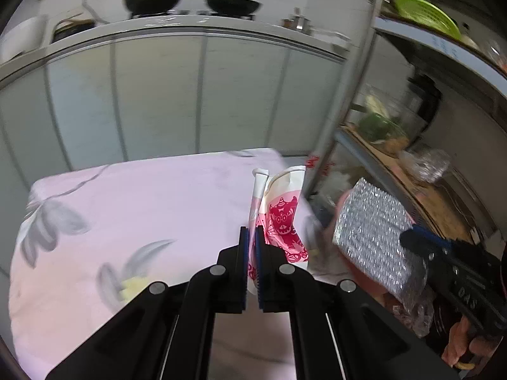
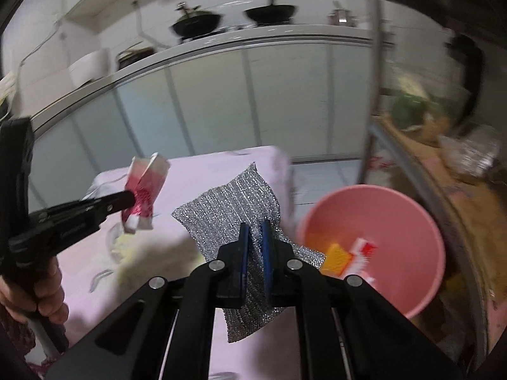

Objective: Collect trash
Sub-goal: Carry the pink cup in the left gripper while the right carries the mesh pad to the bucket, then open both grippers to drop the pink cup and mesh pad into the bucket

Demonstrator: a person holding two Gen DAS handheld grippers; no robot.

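Both hands are loaded and raised above the table with the pale pink flower-printed cloth (image 1: 133, 196). The left gripper (image 1: 250, 237) has its jaws clamped on a crumpled white paper wrapper with a red cartoon print (image 1: 282, 212), which hangs clear of the cloth. The right gripper (image 2: 255, 237) is closed on a silver metallic scouring cloth (image 2: 231, 202), which droops below its fingers. Just to the right of the table stands a round pink plastic bin (image 2: 421, 221), already holding an orange piece (image 2: 337, 255) and a red-and-white scrap (image 2: 364, 253). I judge this the carrying step: both pieces picked, neither dropped. The next move calls for swinging each gripper over the bin's mouth and opening it there; the scouring cloth is nearer. A yellowish scrap (image 1: 133, 285) lies on the cloth, left to collect.
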